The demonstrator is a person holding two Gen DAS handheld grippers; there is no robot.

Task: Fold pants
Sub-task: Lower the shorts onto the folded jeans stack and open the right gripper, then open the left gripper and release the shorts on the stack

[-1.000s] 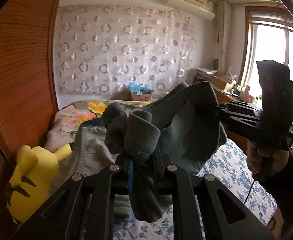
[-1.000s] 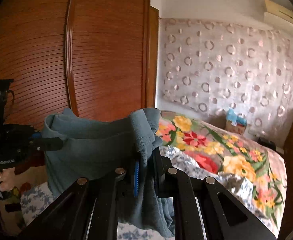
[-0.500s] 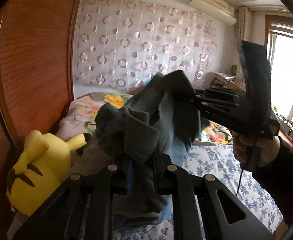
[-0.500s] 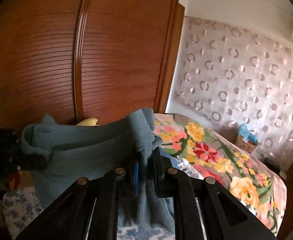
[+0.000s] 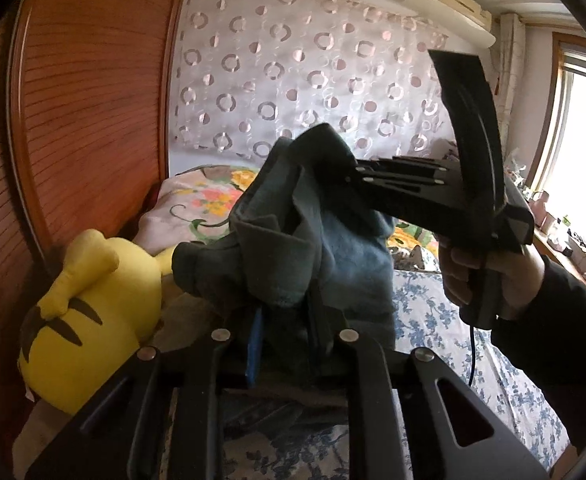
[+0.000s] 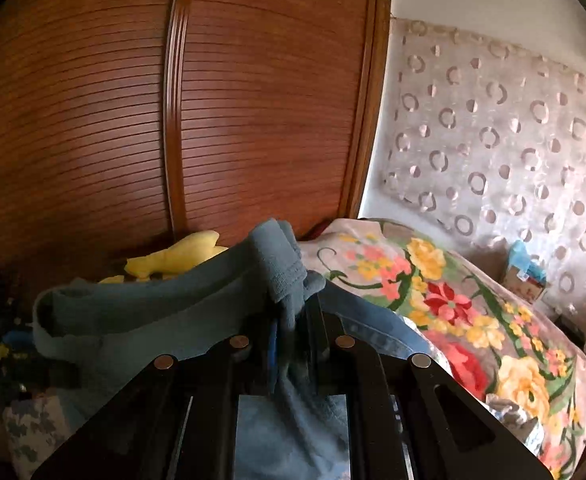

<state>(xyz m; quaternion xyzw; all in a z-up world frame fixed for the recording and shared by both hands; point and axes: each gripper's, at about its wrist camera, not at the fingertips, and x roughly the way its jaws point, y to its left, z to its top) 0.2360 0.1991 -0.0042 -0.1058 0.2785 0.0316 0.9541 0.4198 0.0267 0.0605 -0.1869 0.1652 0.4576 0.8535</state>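
Grey-blue fleece pants hang bunched between my two grippers above the bed. In the left wrist view the left gripper has a thick fold of the pants between its fingers, and its jaws are opening slightly while the pads still touch the cloth. The right gripper comes in from the right, held by a hand, and its tips are buried in the pants' upper edge. In the right wrist view the right gripper is shut on a hem of the pants, which stretch away to the left.
A yellow plush toy lies by the wooden wardrobe on the left. A floral blanket covers the far bed; a blue-flowered sheet lies below the pants. A small box sits by the curtain. A window is on the right.
Both grippers have sunk and drawn closer together, so the pants bunch more between them. The right gripper has swung left toward the wardrobe. The plush toy looms larger.
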